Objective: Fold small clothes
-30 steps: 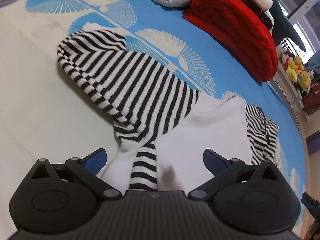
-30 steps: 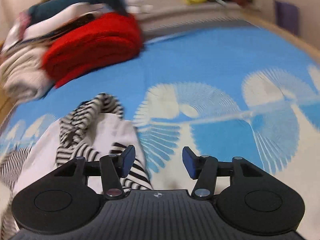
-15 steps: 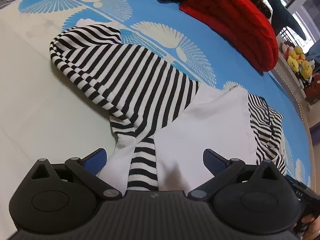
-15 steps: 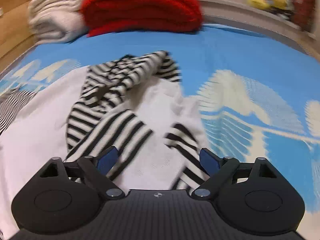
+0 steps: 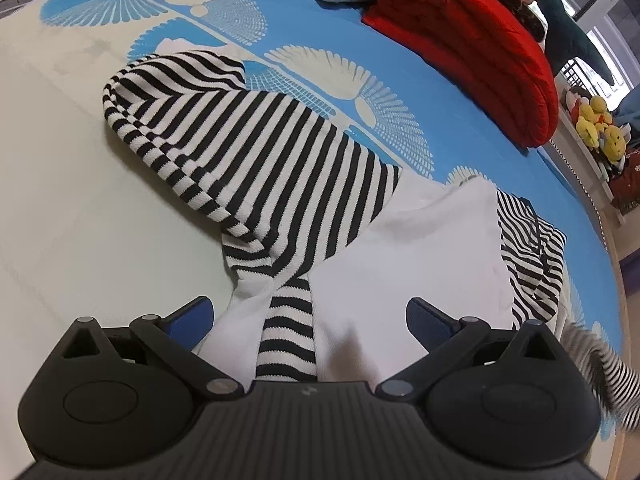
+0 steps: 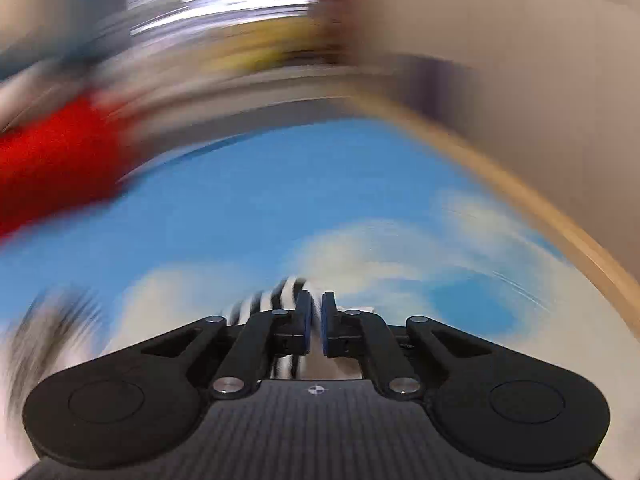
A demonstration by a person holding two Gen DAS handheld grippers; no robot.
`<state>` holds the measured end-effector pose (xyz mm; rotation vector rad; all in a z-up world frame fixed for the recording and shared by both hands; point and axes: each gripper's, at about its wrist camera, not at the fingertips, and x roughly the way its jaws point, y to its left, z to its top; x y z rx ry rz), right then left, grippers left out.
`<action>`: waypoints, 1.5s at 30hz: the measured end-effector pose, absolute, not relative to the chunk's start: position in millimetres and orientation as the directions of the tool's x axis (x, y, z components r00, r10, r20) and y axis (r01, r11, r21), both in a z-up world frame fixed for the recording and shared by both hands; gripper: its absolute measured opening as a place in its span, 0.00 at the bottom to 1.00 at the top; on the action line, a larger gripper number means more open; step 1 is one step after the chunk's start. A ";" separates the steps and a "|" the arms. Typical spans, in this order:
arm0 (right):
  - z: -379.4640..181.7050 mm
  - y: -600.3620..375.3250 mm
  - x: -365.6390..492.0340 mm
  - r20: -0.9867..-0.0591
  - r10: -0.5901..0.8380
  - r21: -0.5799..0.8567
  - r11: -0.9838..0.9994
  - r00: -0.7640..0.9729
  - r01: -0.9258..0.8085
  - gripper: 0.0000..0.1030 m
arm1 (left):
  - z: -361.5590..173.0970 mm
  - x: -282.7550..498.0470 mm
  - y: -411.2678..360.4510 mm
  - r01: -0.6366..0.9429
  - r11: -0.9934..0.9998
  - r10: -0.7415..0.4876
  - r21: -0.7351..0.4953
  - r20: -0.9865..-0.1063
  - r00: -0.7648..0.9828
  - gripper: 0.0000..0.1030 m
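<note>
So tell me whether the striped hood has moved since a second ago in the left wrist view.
No. The striped hood lies in the same spot against the fan print on the blue sheet, holding the same shape.

Right wrist view smeared throughout: red blanket (image 6: 60,168) and bedspread (image 6: 260,208) beyond it reduced to streaks. Striped cloth (image 6: 280,300) partly hidden behind the closing right gripper (image 6: 316,320). Blurred striped edge (image 5: 600,368) cut off right of the left gripper (image 5: 308,316).
</note>
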<state>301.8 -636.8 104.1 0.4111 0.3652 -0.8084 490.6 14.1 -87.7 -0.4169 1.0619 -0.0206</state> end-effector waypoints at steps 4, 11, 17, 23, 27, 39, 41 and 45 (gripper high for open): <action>86.1 -700.3 214.5 -0.414 -0.738 0.463 0.333 0.533 0.822 0.53 | -90.7 490.7 8.1 -0.171 0.929 -0.210 -0.328 -0.849 0.486 1.00; 7.2 -697.0 212.5 -0.529 -0.540 0.450 0.475 0.655 0.756 0.65 | -95.6 492.0 8.4 -0.180 0.933 -0.193 -0.312 -0.855 0.481 1.00; -41.9 -671.5 258.7 -0.627 -0.383 0.385 0.605 0.679 0.697 0.65 | -94.9 496.0 9.9 -0.174 0.941 -0.167 -0.289 -0.846 0.506 1.00; -55.7 -682.9 280.5 -0.760 -0.531 0.101 0.474 0.375 0.875 0.67 | -90.3 510.4 13.9 -0.125 0.990 0.012 -0.069 -0.832 0.555 1.00; 10.5 -655.0 294.4 -0.642 -0.576 0.201 0.510 0.506 0.836 0.69 | -87.4 530.2 46.0 -0.240 0.969 0.094 -0.054 -0.819 0.566 1.00; 62.4 -461.4 619.2 -0.582 0.084 0.568 0.754 0.809 0.330 0.85 | -83.8 553.4 110.9 -0.407 0.908 0.155 -0.097 -0.826 0.542 1.00; 37.2 -446.1 666.5 -0.659 0.114 0.571 0.719 0.743 0.397 0.85 | -82.7 552.5 108.3 -0.397 0.914 0.163 -0.083 -0.822 0.546 1.00; 28.9 -418.2 686.6 -0.626 0.039 0.518 0.768 0.779 0.378 0.08 | -86.0 551.3 101.1 -0.370 0.924 0.134 -0.096 -0.826 0.547 1.00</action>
